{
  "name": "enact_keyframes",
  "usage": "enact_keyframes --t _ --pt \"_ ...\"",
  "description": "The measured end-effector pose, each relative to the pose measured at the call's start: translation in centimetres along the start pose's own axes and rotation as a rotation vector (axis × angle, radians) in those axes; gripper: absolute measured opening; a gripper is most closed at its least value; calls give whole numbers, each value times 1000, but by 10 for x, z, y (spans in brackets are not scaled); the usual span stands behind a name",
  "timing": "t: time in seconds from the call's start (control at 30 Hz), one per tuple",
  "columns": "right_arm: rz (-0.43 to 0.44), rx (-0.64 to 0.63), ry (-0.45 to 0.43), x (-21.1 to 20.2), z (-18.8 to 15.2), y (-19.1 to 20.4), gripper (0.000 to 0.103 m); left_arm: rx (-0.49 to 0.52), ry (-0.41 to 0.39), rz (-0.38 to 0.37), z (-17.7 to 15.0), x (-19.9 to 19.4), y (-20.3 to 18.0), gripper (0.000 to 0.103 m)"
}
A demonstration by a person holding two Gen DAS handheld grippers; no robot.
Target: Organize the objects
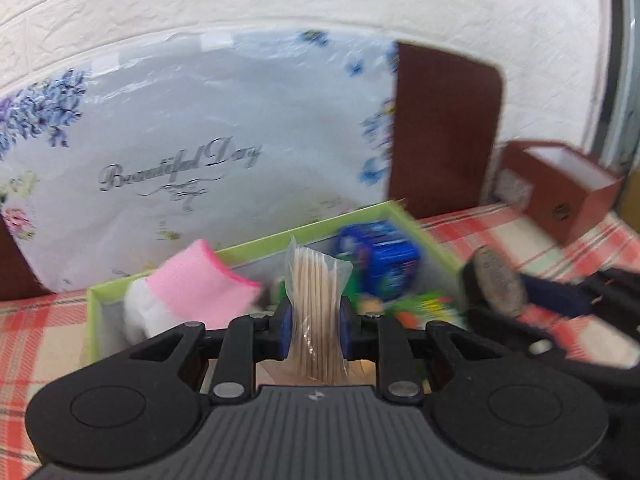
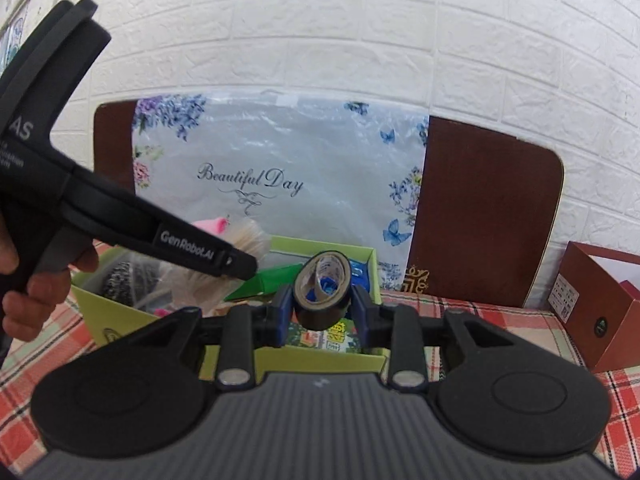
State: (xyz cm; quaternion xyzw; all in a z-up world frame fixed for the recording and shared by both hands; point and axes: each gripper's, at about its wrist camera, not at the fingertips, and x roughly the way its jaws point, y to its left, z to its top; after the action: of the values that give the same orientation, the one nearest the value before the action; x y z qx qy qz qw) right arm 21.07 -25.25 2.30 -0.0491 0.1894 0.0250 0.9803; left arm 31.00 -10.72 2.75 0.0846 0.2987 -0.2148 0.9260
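Note:
My left gripper (image 1: 316,326) is shut on a clear bag of wooden toothpicks (image 1: 316,300), held upright above the light green box (image 1: 312,230). In that box lie a pink and white sock (image 1: 192,292), a blue packet (image 1: 384,260) and green packets (image 1: 432,308). My right gripper (image 2: 322,308) is shut on a roll of black tape (image 2: 324,292), lifted over the green box (image 2: 120,316). In the right wrist view the left gripper (image 2: 236,262) reaches in from the left, held by a hand (image 2: 24,292), with the toothpick bag (image 2: 244,240) at its tip. The tape roll (image 1: 498,284) shows blurred at the right of the left wrist view.
A red checked cloth (image 2: 500,320) covers the table. A floral "Beautiful Day" bag (image 2: 280,176) leans on a brown board (image 2: 488,216) against the white brick wall. An open brown box (image 1: 568,188) stands at the right, and the same brown box (image 2: 600,304) appears at the right edge.

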Motion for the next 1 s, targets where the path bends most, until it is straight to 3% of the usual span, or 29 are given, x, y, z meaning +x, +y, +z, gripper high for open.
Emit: enact_keyframes --t 0.07,0.2,0.3,0.33,0.37,0.4,0.43,0.47,0.53,0.6,0.7,0.83,1.0 --pt "11 13 15 11 1 -4 31 5 -43 41 -3 2 9 23" --pt "14 32 43 29 -2 -5 31 -79 -49 -35 -3 -9 21 23" --pt "27 50 51 38 -3 -6 31 -30 -80 -48 -5 -17 12 28" --pt "35 57 51 40 -2 -5 31 -18 -89 -49 -6 -18 9 35" --pt "42 57 49 41 -1 -3 31 -17 -96 -51 -6 -20 7 53" --pt "53 49 48 43 -1 -2 33 -28 -107 -53 -7 -22 6 65" --pt "70 35 51 45 -1 1 49 -46 -129 -48 -7 -26 6 81" --pt "69 23 50 44 -1 2 60 -63 -159 -39 -8 -33 7 86" --pt "37 12 8 33 -3 3 88 -98 -209 -23 -10 -48 9 91" --pt "-2 1 -39 19 -4 1 100 -133 -212 -14 -12 -62 10 94" --pt "-46 18 -69 -4 -9 0 103 -181 -206 -6 -21 -85 7 95" --pt "-21 96 -29 -33 -21 -3 103 -234 -159 27 -44 -116 -2 101" --pt "-9 123 55 -74 -38 5 103 -197 -82 185 -83 -143 -23 101"
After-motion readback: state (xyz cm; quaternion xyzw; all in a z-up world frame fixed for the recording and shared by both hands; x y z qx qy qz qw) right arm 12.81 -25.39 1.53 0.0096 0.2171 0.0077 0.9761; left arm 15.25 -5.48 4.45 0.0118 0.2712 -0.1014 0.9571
